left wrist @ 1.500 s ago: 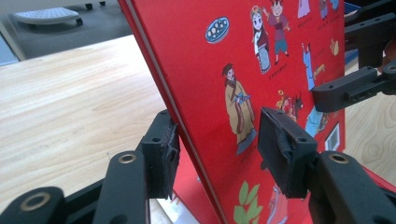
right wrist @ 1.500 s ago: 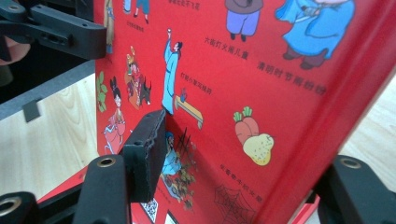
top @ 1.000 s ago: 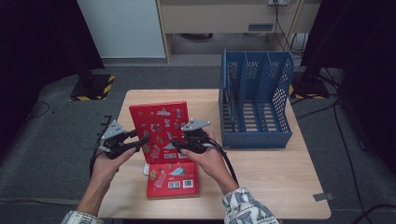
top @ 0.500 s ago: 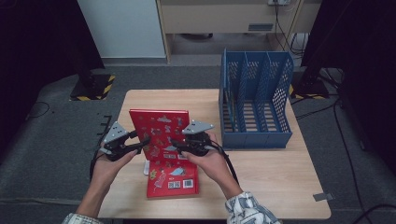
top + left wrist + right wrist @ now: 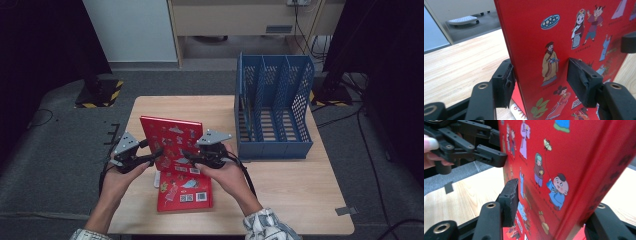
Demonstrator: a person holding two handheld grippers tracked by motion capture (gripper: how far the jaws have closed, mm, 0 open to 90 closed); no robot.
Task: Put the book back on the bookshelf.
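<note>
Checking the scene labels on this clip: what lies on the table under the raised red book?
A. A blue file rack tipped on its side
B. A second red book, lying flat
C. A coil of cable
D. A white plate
B: in the high view a second red book lies flat on the wooden table beneath the raised red book, while the blue file rack stands upright to the right.

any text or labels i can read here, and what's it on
No word or number reads clearly.
Raised red book: small captions under the cartoon figures, too small and blurred to read.
Its spine edge: dark characters, blurred.
Red book lying flat on the table: two square codes and tiny print, unreadable.
Blue file rack: no label seen.
</note>
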